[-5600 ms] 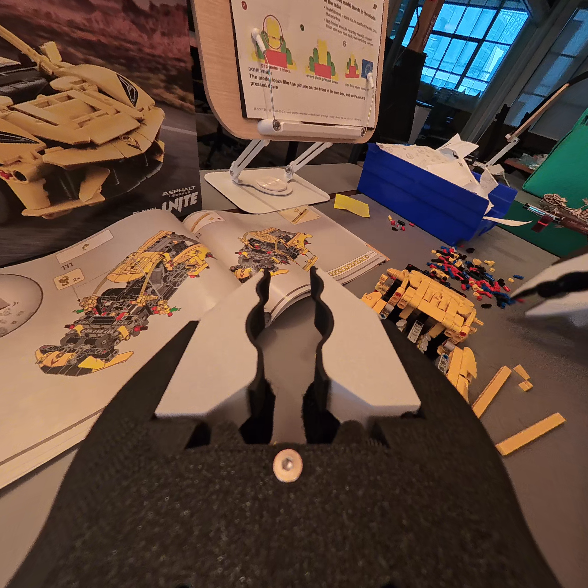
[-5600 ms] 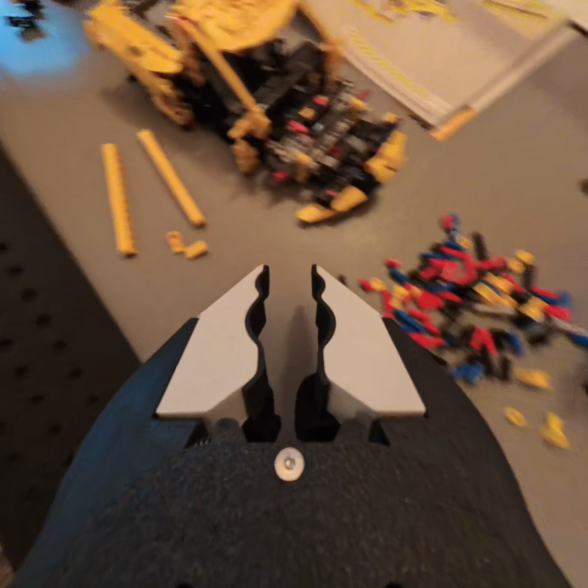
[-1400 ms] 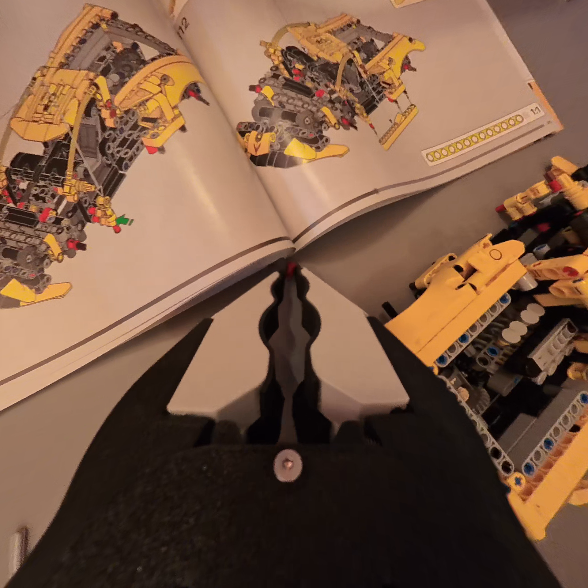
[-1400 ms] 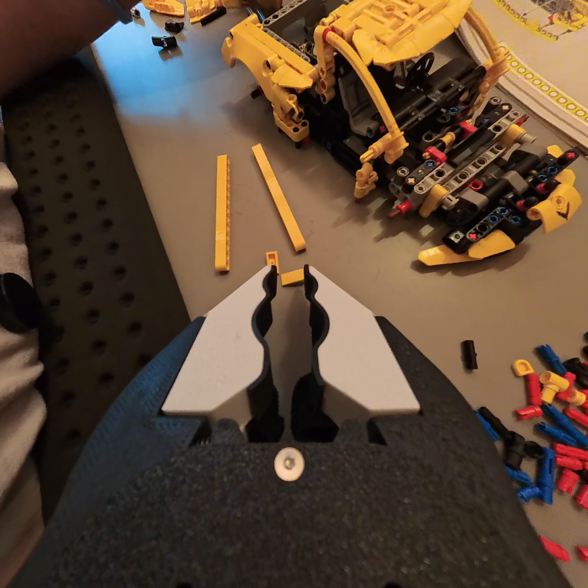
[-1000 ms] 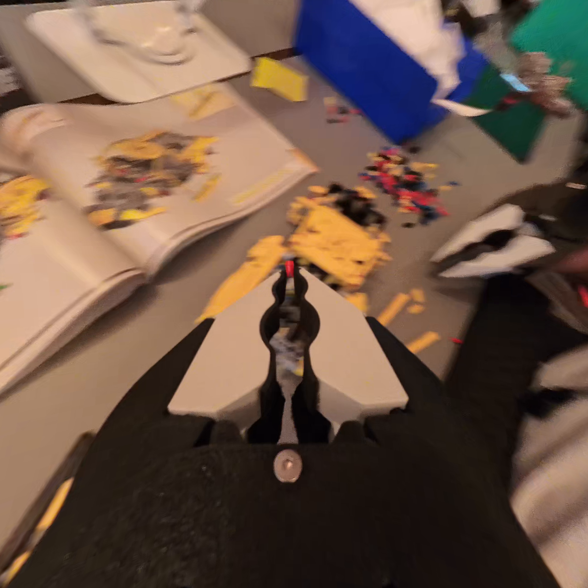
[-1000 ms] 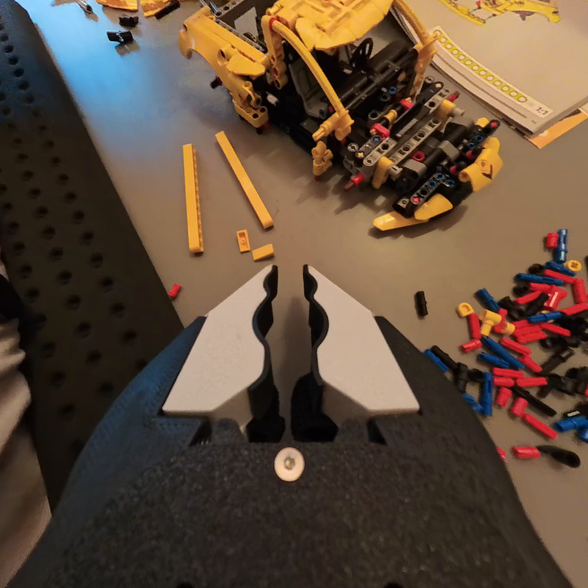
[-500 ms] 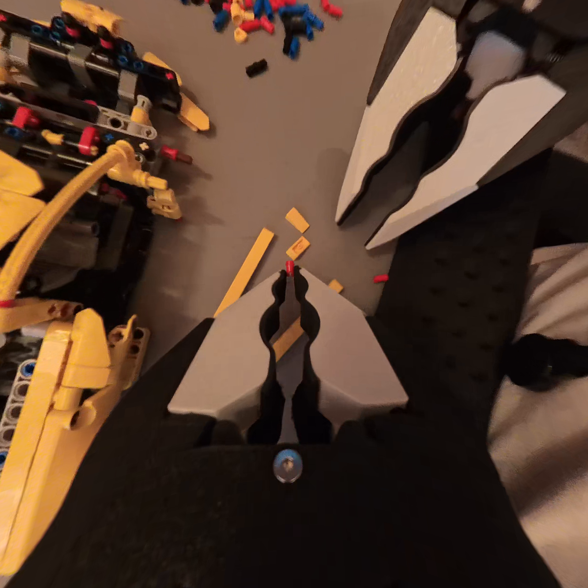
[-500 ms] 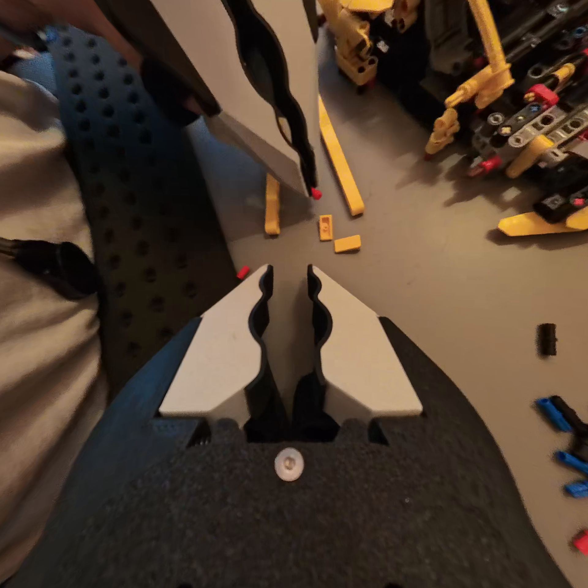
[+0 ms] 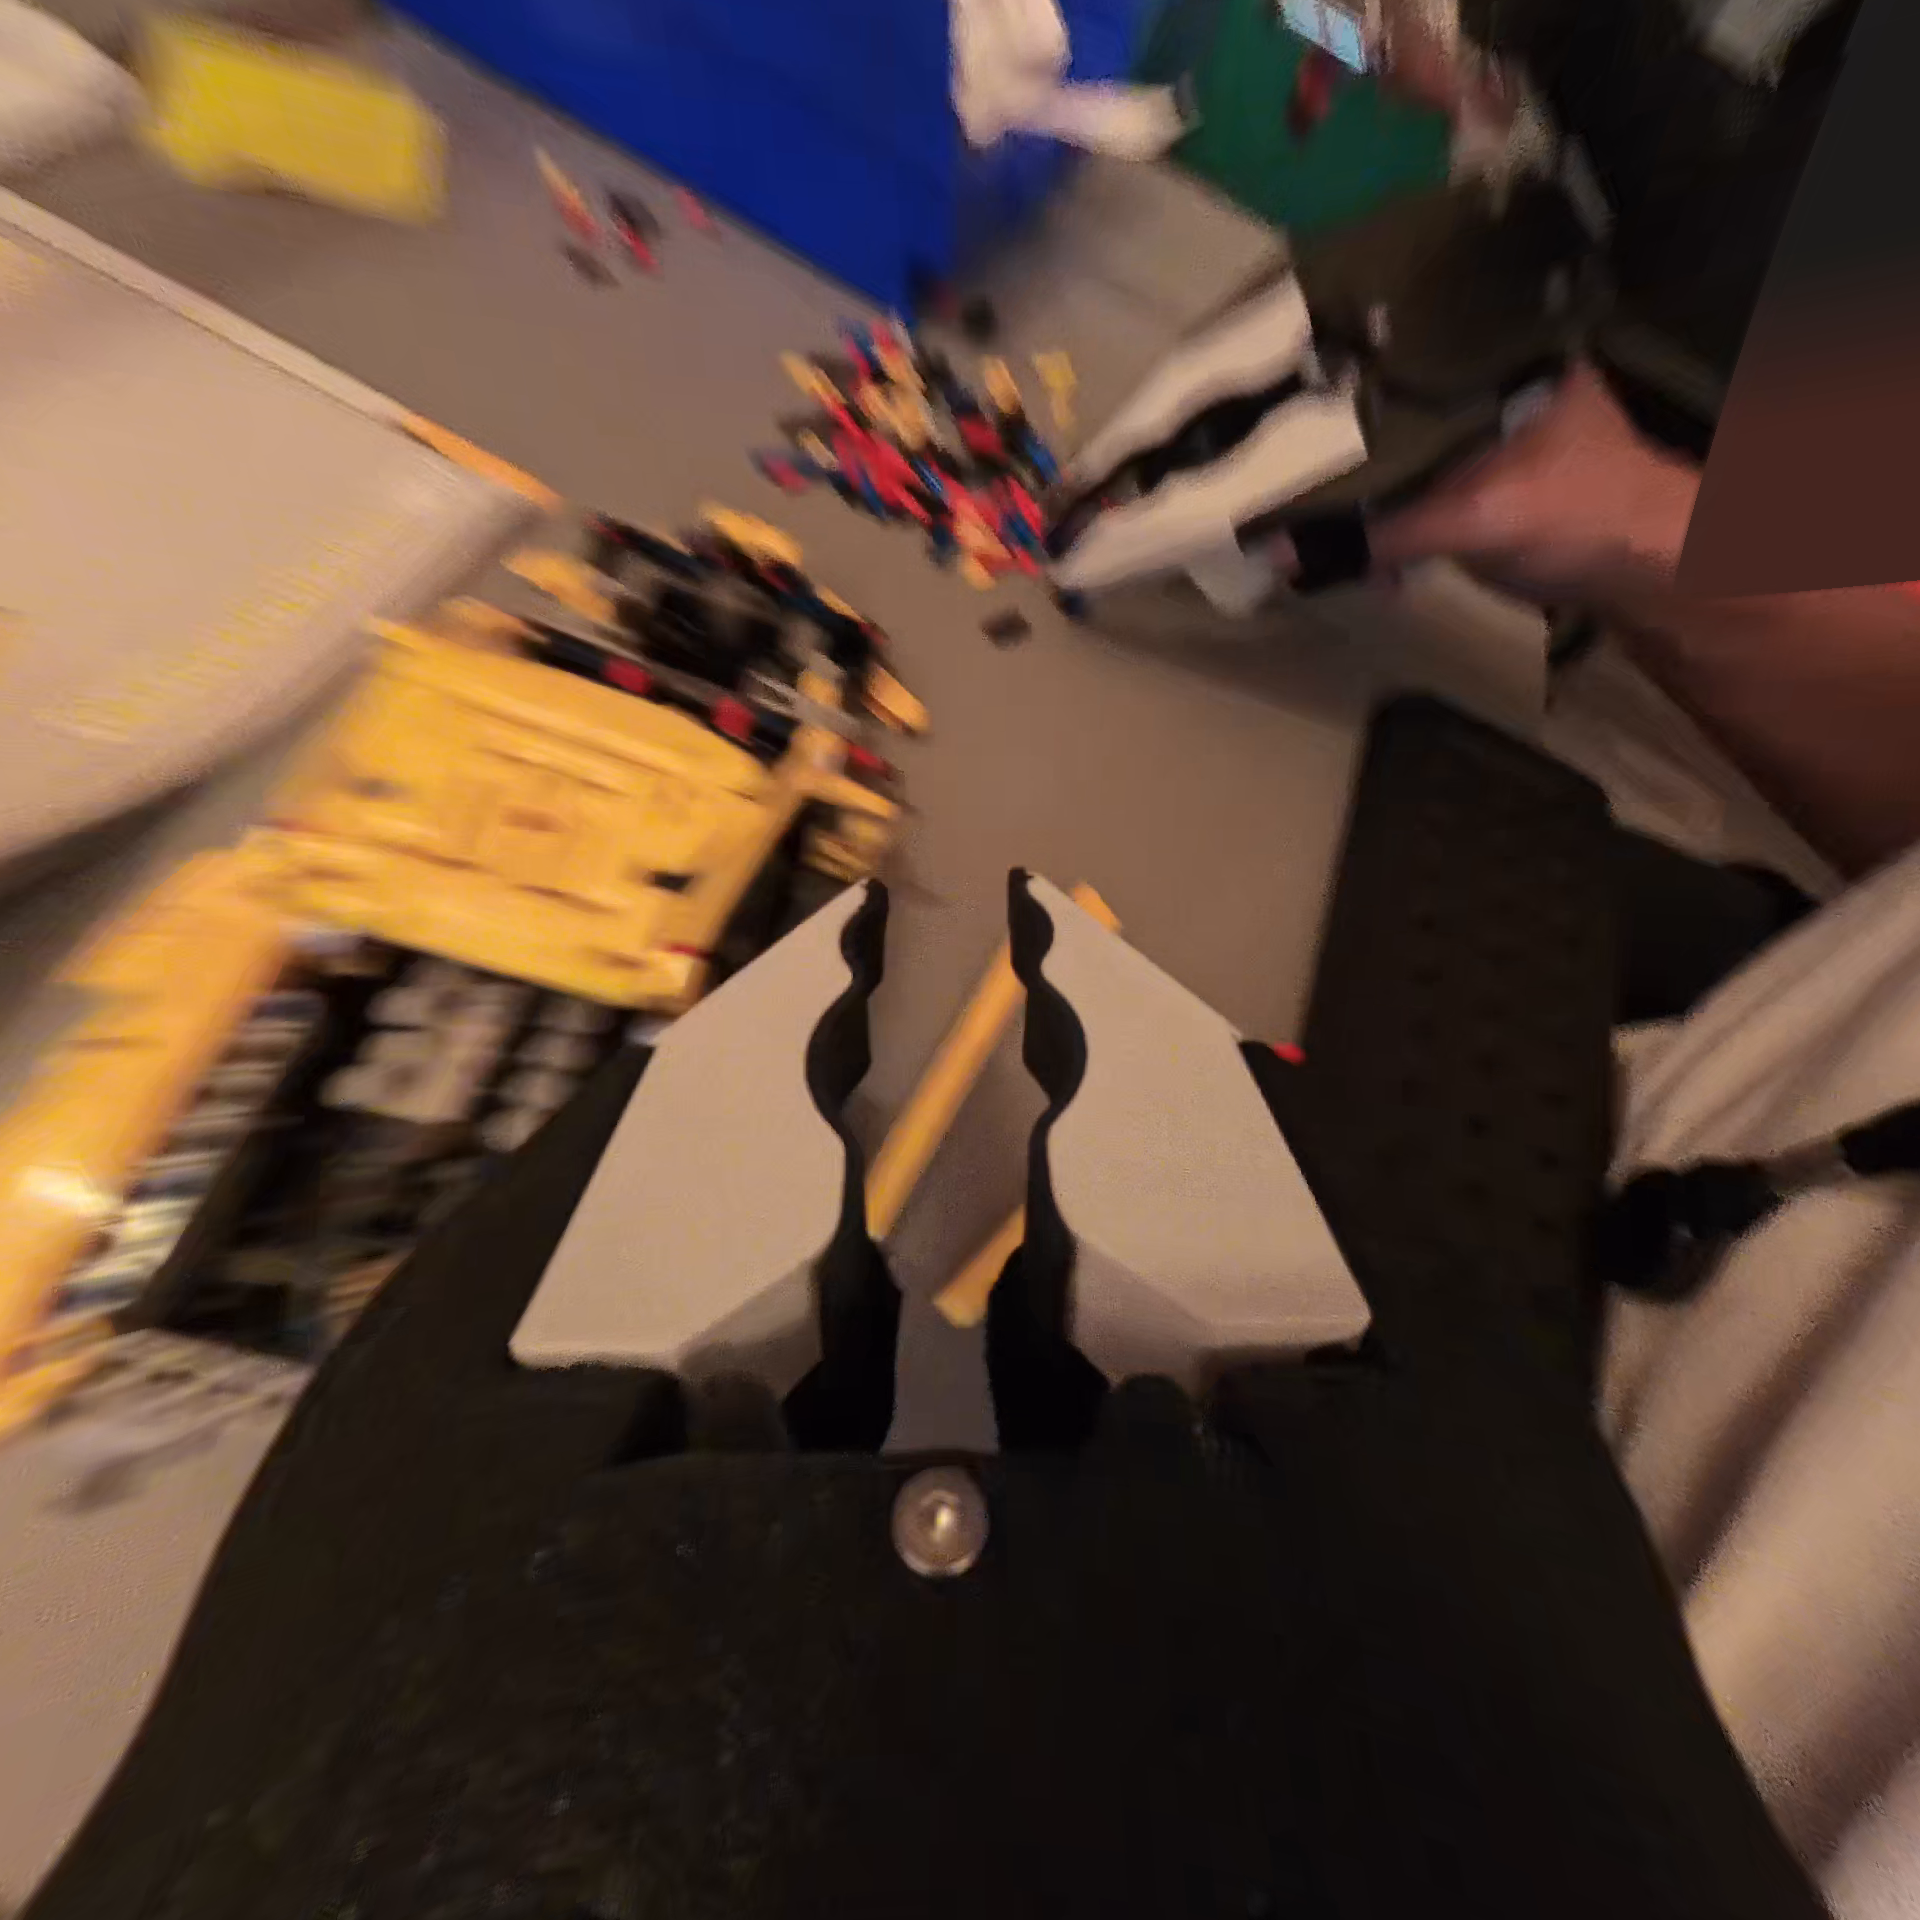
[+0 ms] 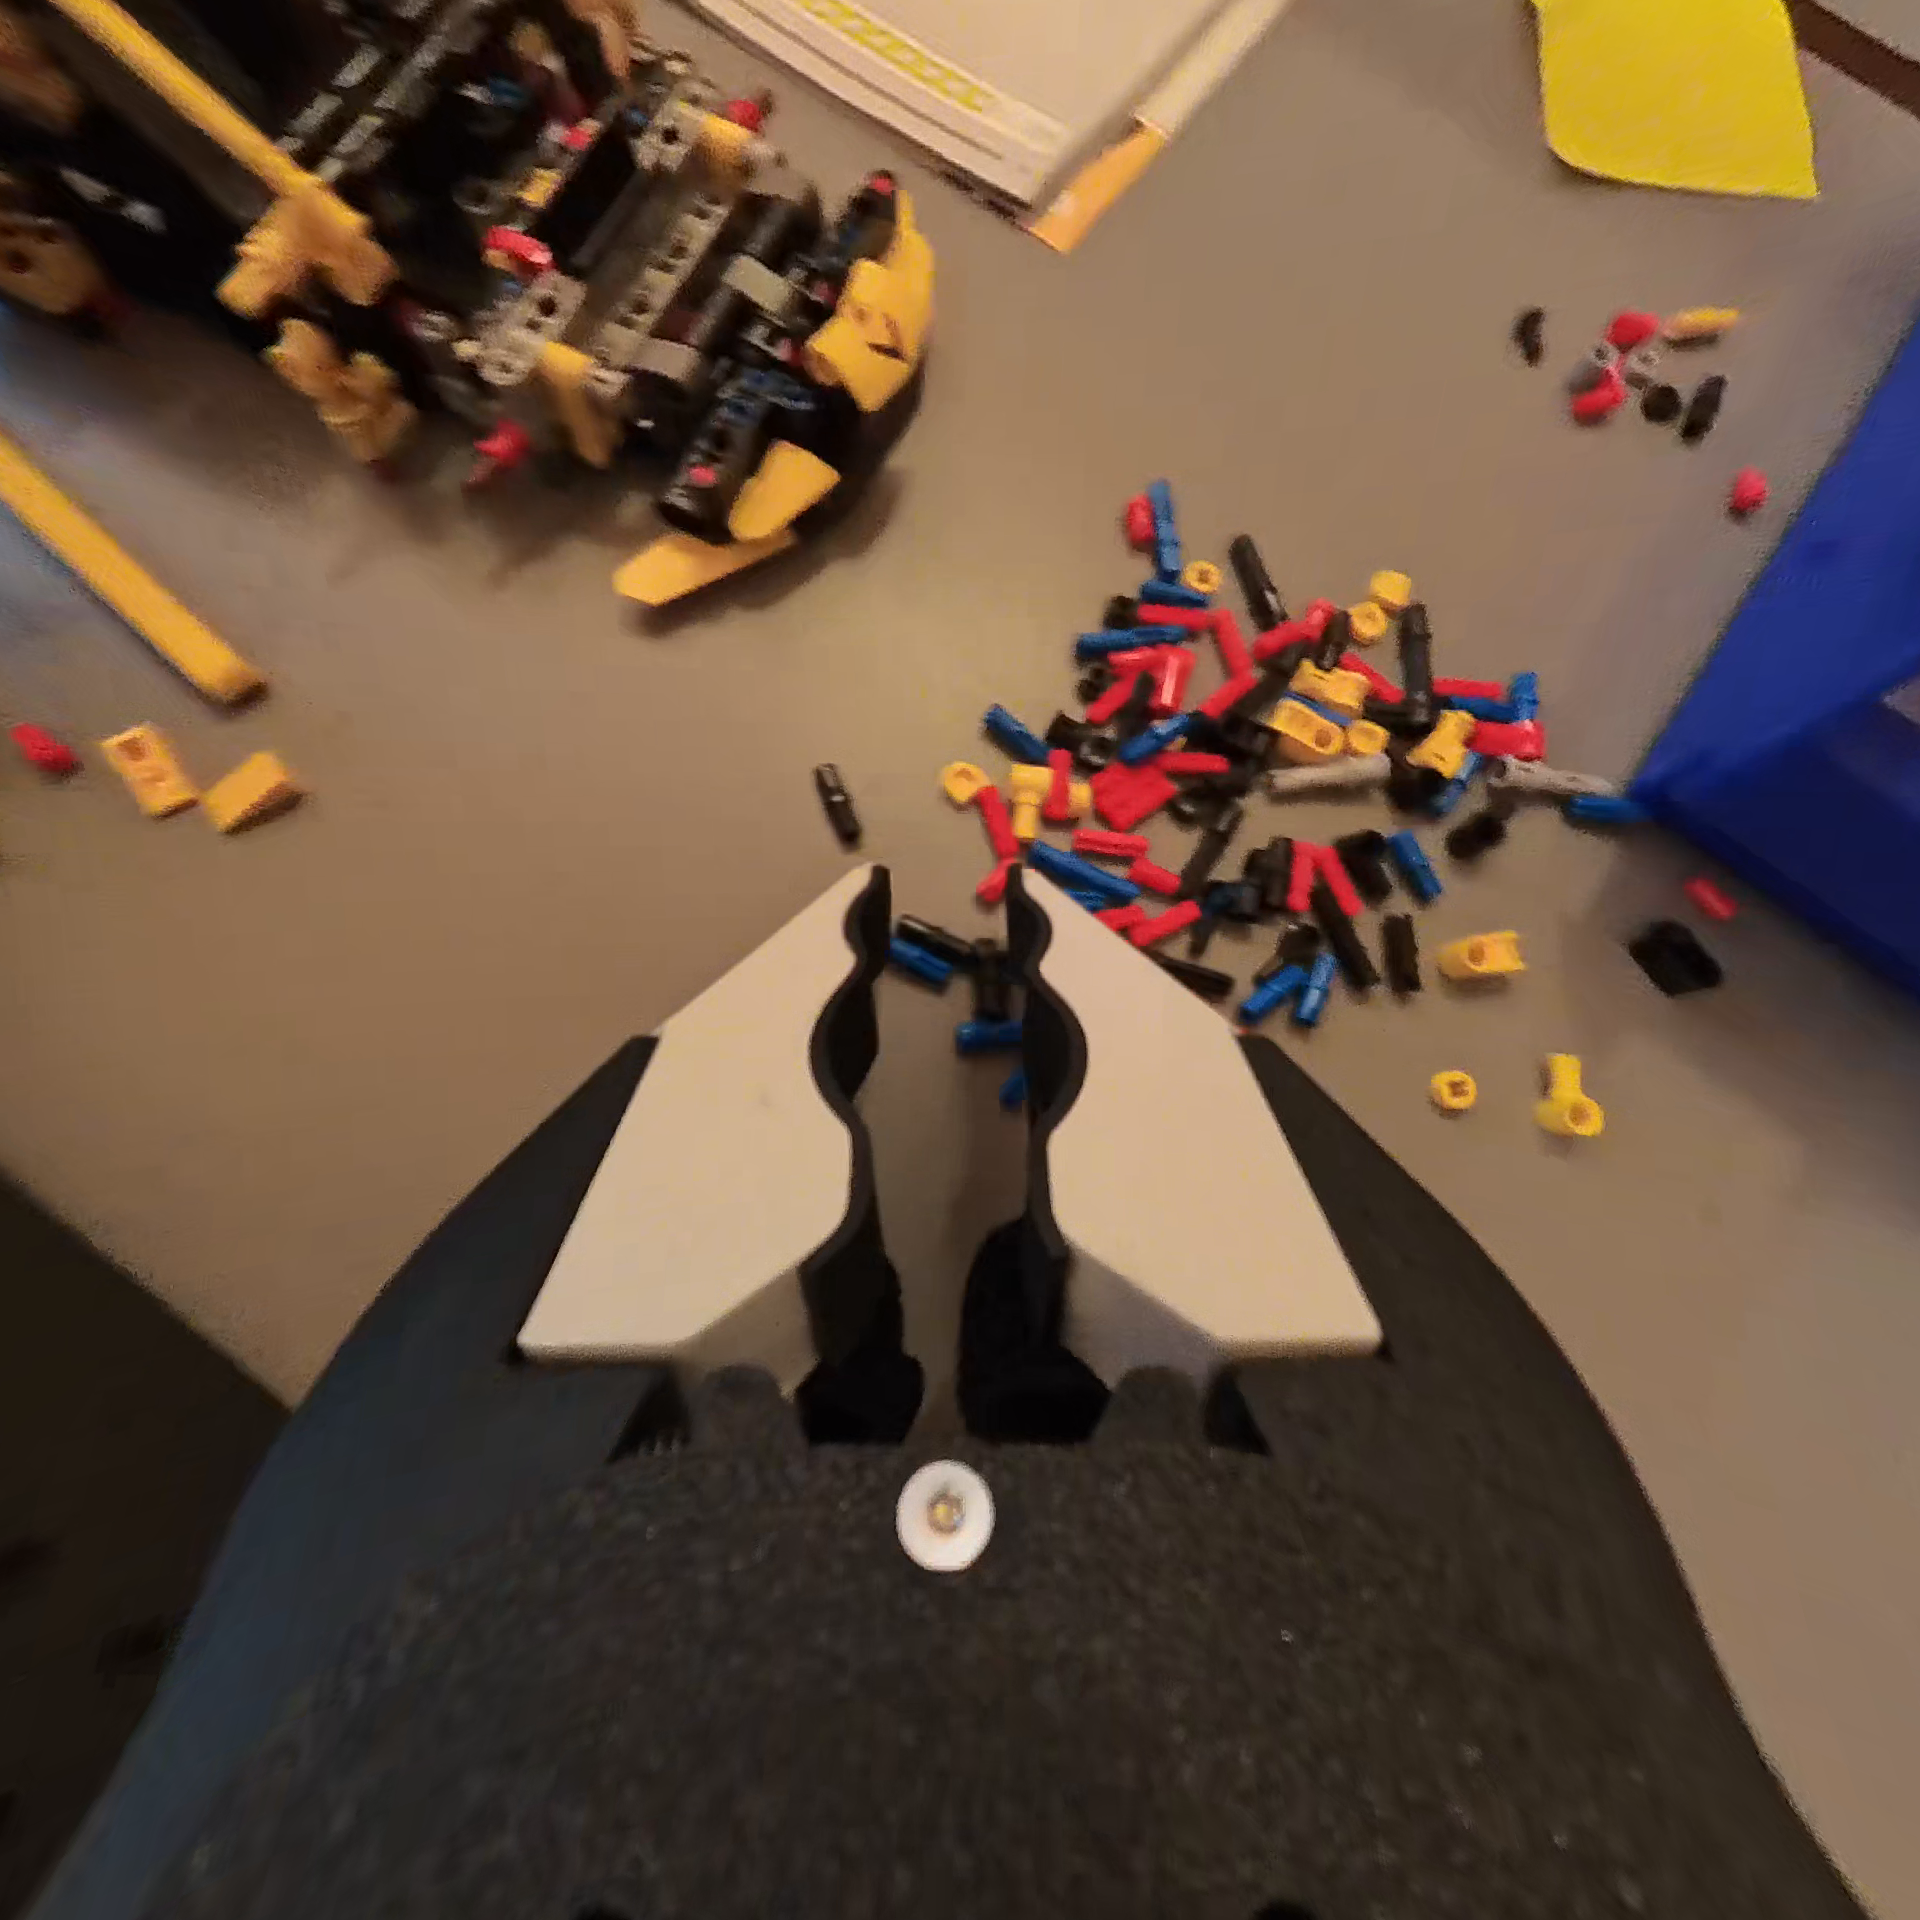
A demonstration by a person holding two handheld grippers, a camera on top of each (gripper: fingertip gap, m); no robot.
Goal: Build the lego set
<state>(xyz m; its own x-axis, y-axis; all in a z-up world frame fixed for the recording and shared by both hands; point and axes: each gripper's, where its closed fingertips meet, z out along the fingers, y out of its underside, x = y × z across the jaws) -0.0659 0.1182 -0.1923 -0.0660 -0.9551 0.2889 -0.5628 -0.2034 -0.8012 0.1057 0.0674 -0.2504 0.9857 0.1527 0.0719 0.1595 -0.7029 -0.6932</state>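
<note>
Hovering with fingers parted and empty, the left gripper (image 9: 943, 883) frames a long yellow beam (image 9: 940, 1091) running lengthwise away from it; the right gripper (image 10: 943, 881) gapes over loose pins (image 10: 1247, 748).

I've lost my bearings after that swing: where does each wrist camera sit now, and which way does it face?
Left wrist view: on the open left gripper, facing the blurred yellow-and-black brick car model; the right gripper and a hand show beyond.
Right wrist view: on the open right gripper, looking down at the loose pile of red, blue and black pins.
Shared: car model, pin pile, grey table.
</note>
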